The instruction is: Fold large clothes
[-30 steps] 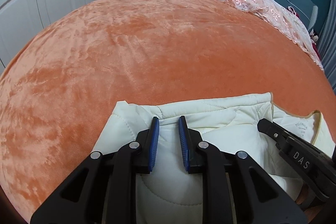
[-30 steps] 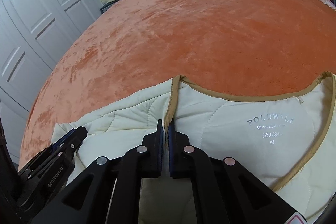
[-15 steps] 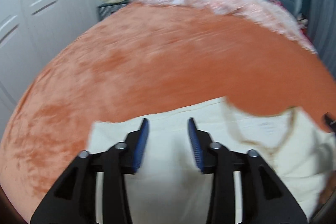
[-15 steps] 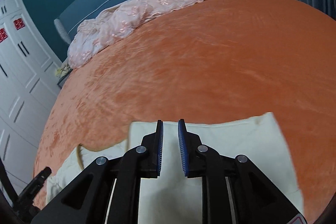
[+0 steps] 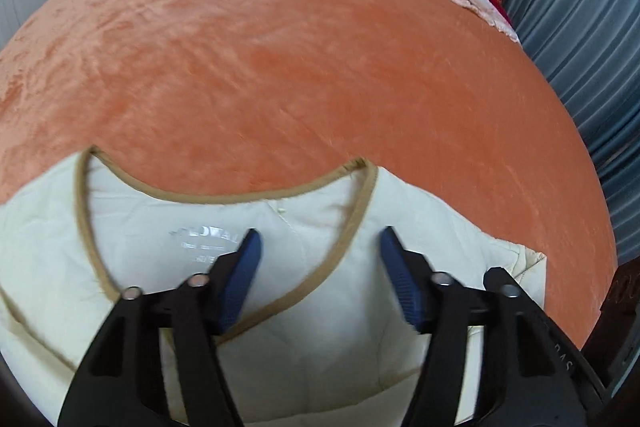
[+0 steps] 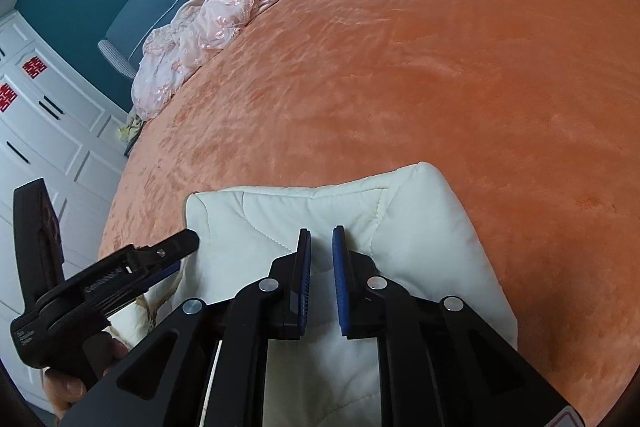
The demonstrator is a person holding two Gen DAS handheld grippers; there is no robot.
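The cream jacket [image 5: 312,327] lies on the orange bed [image 5: 300,67] at 6 o'clock. The left claw [image 5: 318,247] hangs released over its collar. The right claw [image 6: 321,247], jaws narrowing, grips nothing.

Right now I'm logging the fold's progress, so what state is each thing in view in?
Cream jacket: flat on the bed, inside up, neckline open, one side folded over.
Left gripper: open, jaws have just been opening, nothing pinched.
Right gripper: narrowly open above the folded part, holding nothing.
Orange bedspread: spread smooth.
Pink lace cover: bunched at the bed's head.
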